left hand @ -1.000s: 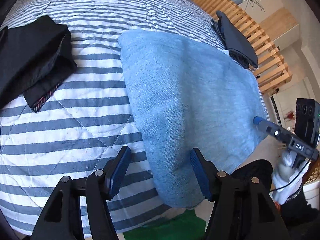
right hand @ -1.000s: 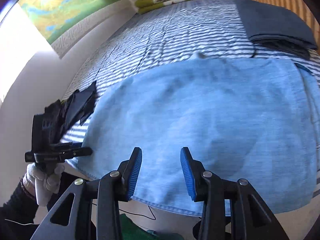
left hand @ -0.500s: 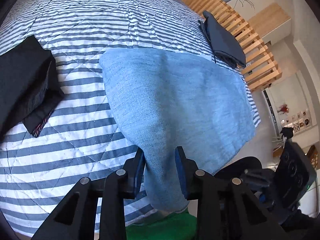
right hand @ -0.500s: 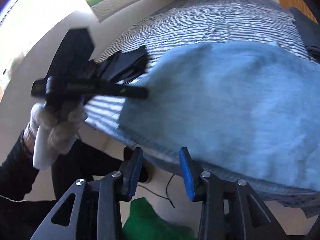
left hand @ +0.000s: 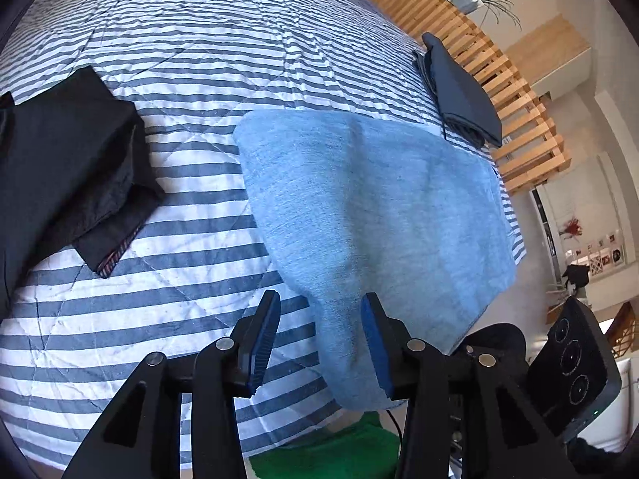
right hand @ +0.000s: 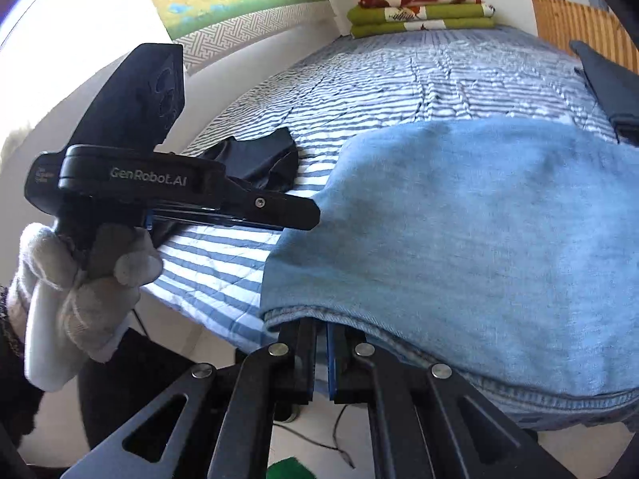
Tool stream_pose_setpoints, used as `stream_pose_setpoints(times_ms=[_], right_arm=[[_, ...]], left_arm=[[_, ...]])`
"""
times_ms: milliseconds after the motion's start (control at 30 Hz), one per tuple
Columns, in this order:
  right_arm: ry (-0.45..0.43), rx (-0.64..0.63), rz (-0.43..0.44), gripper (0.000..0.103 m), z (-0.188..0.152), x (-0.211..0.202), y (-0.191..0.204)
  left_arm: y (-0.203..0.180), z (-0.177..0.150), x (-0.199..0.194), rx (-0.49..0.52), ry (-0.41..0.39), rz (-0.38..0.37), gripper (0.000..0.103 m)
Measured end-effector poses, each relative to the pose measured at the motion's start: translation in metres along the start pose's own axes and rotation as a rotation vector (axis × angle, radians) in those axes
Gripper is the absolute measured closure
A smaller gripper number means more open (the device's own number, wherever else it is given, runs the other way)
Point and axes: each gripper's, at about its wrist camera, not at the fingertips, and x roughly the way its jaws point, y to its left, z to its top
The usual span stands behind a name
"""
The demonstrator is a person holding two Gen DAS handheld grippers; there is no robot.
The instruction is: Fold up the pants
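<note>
Now my right hand-held gripper (right hand: 321,363) is clamped on the hem of the pants (left hand: 371,207), which lie across the bed (left hand: 199,60) edge. My left hand-held gripper (left hand: 319,343) gapes around the near corner; I should close low and lift both evenly.

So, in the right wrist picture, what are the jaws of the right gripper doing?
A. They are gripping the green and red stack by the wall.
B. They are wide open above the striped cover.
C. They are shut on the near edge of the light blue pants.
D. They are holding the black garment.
C: the right gripper has its jaws closed, with the seamed edge of the light blue pants running in between them at the bed's edge.
</note>
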Motion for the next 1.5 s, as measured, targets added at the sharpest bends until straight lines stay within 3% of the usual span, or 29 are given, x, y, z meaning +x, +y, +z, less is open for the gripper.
stream_pose_setpoints(times_ms=[133,200,333,433,467,533,600,633,700,733,800,833,867,933,1000,1067,1167,1300,1433,1500], right_arm=[[0.13,0.112,0.12,0.098,-0.012,0.038,0.005],[0.172,0.137,0.162,0.1,-0.016,0.042,0.003],[0.216,0.317,0.292,0.1,-0.021,0.036,-0.018],[0.252,0.199,0.311,0.1,-0.028,0.021,0.0],[0.239,0.166,0.315,0.1,-0.025,0.01,0.003],[0.154,0.138,0.272,0.1,-0.016,-0.016,-0.002],[0.052,0.13,0.173,0.095,-0.001,-0.036,-0.018],[0.016,0.127,0.107,0.087,0.006,-0.04,-0.027],[0.011,0.13,-0.019,0.082,0.016,-0.034,-0.045],[0.04,0.142,-0.036,0.082,0.018,-0.026,-0.053],[0.1,0.179,0.022,0.082,0.015,-0.012,-0.061],[0.127,0.179,0.04,0.082,0.013,-0.006,-0.062],[0.145,0.163,0.028,0.082,0.01,0.001,-0.059],[0.149,0.112,-0.026,0.081,-0.005,0.012,-0.052],[0.144,0.056,-0.039,0.078,-0.006,0.016,-0.047],[0.164,0.05,0.001,0.078,-0.007,0.012,-0.047],[0.186,0.048,0.01,0.08,-0.005,0.014,-0.056],[0.188,0.063,0.041,0.08,-0.004,0.007,-0.062],[0.047,0.192,0.06,0.078,0.012,-0.009,-0.083],[0.045,0.249,0.034,0.075,0.022,-0.001,-0.096]], left_arm=[[0.014,-0.005,0.005,-0.024,0.004,0.014,0.044],[0.019,-0.007,0.014,-0.028,0.019,0.024,0.043],[0.023,-0.007,0.032,-0.053,0.039,-0.005,0.042],[0.017,-0.007,0.038,-0.034,0.028,-0.031,0.043],[0.015,-0.008,0.039,-0.026,0.027,-0.046,0.048],[0.011,-0.012,0.043,-0.018,0.031,-0.056,0.063],[0.011,-0.017,0.045,-0.029,0.018,-0.074,0.07],[0.012,-0.018,0.045,-0.039,0.011,-0.086,0.075],[0.015,-0.017,0.046,-0.067,0.004,-0.095,0.077],[0.016,-0.016,0.046,-0.081,-0.004,-0.108,0.077],[0.019,-0.013,0.046,-0.099,-0.017,-0.1,0.071],[0.023,-0.011,0.047,-0.129,-0.019,-0.096,0.055],[0.028,-0.007,0.049,-0.165,-0.026,-0.132,0.048],[0.036,0.002,0.052,-0.23,-0.032,-0.167,0.047],[0.04,0.012,0.055,-0.259,-0.052,-0.169,0.049],[0.04,0.019,0.058,-0.275,-0.055,-0.154,0.078],[0.027,0.021,0.05,-0.2,-0.099,-0.124,0.088],[0.019,0.016,0.033,-0.204,-0.127,-0.133,0.09],[0.002,0.024,0.019,-0.199,-0.141,-0.116,0.091],[-0.014,0.031,0.012,-0.187,-0.149,-0.123,0.092]])
